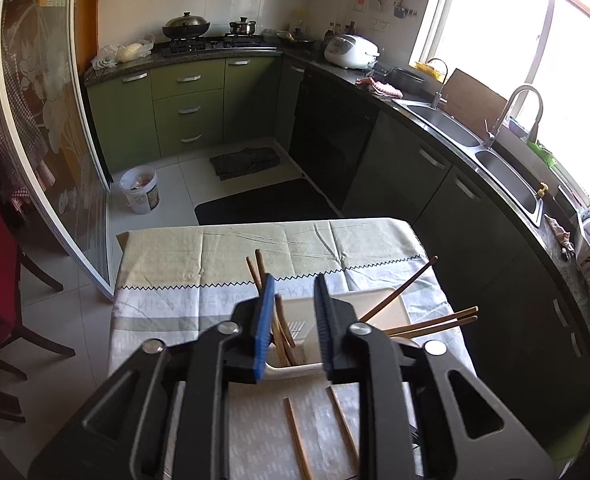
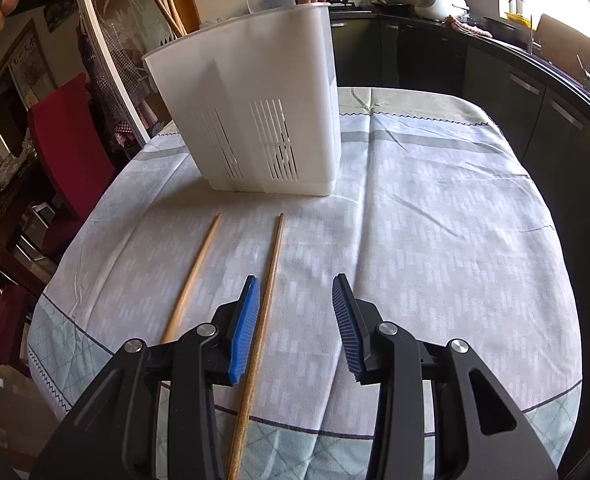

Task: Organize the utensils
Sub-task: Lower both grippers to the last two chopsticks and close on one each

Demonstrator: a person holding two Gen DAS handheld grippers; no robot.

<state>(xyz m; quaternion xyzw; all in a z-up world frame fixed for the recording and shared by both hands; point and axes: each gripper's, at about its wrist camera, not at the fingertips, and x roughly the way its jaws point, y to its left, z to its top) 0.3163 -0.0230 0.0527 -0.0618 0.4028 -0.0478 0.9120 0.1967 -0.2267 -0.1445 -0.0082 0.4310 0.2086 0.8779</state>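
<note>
A white slotted utensil holder (image 2: pixel 255 92) stands on the cloth-covered table (image 2: pixel 435 220). Several wooden chopsticks (image 1: pixel 399 290) lean out of it. My left gripper (image 1: pixel 295 280) hovers over the holder's mouth (image 1: pixel 379 300), jaws apart. Some chopsticks stand just behind its left pad, and nothing is pinched. Two loose chopsticks lie on the cloth in front of the holder, a pale one (image 2: pixel 193 276) and a darker one (image 2: pixel 273 260). My right gripper (image 2: pixel 296 278) is low over the cloth and open. The darker chopstick runs just inside its left pad.
A red chair (image 2: pixel 67 140) stands off the table's left side. Dark kitchen cabinets and a counter with a double sink (image 1: pixel 495 164) run along the right. A white bucket (image 1: pixel 141 190) and dark mats sit on the floor beyond the table's far edge.
</note>
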